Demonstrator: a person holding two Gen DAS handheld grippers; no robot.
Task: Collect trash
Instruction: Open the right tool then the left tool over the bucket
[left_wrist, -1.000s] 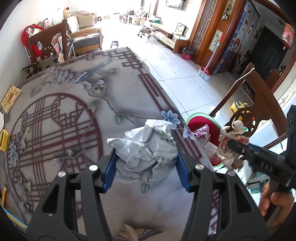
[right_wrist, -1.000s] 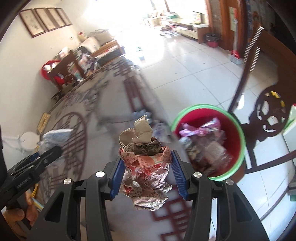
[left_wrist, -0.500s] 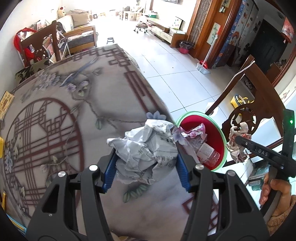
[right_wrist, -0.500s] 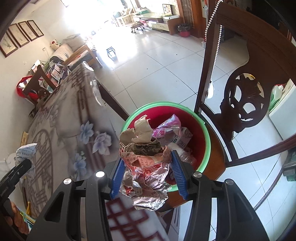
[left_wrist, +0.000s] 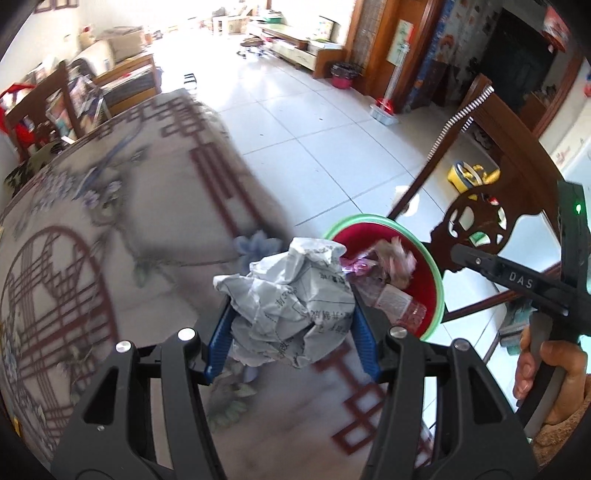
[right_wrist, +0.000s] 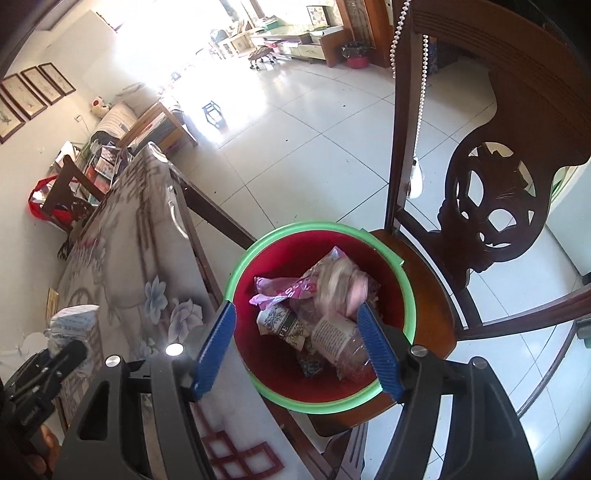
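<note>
Right wrist view shows you the right gripper (right_wrist: 295, 347) opening, nothing between its pads, above the red bin (right_wrist: 402, 284) on a chair (right_wrist: 424, 280), while the left gripper (left_wrist: 291, 332) clamps crumpled newspaper (left_wrist: 291, 299) over the table (left_wrist: 110, 229).

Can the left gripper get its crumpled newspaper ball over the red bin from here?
Probably yes. The left gripper is clamped on the newspaper ball beside the red bin, with nothing between them. The right gripper, jaws opening and empty, hangs above the bin and may crowd it.

right gripper (right_wrist: 295, 347) jaws opening (nothing between) | red wad (right_wrist: 341, 282) dropped into bin (right_wrist: 317, 400)
</note>
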